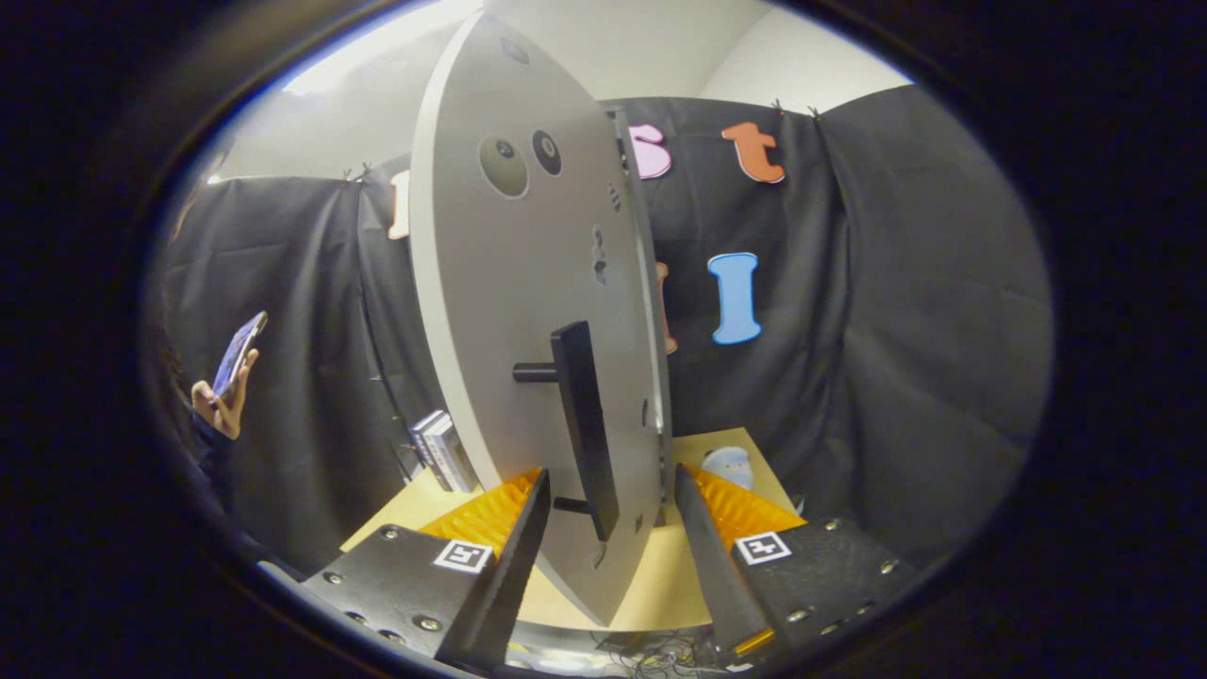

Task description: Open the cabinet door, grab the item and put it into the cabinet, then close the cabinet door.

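A: gripper view: gripper (608, 528) spread wide, door (528, 311) edge-on between the fingers, handle (585, 429) just ahead, nothing clamped

B: item?

A: probably the pale blob (731, 465) on the table (660, 585) beyond the right finger; hard to tell. Books (443, 451) beyond the left finger

B: so the door's swung out. Clear the handle before reaching, approach the blob low and square, don't clip the door edge

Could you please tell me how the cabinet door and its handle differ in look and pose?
The cabinet door is a broad, pale grey panel seen at a slant; the handle is a narrow dark bar standing off it on two posts. The door reaches far above the hand-held gripper, whose open fingers straddle the handle's lower end. Both stand upright.
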The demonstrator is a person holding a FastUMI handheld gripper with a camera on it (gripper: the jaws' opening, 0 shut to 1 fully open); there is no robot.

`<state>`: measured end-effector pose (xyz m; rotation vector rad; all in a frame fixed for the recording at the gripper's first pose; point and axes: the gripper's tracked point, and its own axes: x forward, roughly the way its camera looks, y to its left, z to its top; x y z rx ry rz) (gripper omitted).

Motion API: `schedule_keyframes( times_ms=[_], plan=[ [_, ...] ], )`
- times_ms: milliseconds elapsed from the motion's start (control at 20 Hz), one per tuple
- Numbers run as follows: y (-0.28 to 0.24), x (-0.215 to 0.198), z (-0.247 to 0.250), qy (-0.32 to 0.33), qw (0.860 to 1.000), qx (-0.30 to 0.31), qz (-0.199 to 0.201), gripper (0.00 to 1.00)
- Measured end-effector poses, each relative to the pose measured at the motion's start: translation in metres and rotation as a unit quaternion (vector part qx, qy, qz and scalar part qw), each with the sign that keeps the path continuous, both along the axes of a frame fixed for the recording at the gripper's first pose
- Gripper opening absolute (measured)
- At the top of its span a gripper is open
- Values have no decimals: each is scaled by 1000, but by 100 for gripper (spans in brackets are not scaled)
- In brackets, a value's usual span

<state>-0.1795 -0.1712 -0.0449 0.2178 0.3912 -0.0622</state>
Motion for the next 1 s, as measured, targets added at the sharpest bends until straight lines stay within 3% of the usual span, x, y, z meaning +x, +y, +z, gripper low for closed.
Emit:
schedule_keyframes(
  times_ms=[200,350,1000],
  plan=[
    [11,16,-15,16,1000,-16,20,80],
    [25,24,-15,5,999,14,39,80],
    [122,99,-27,-4,982,60,179,82]
  ],
)
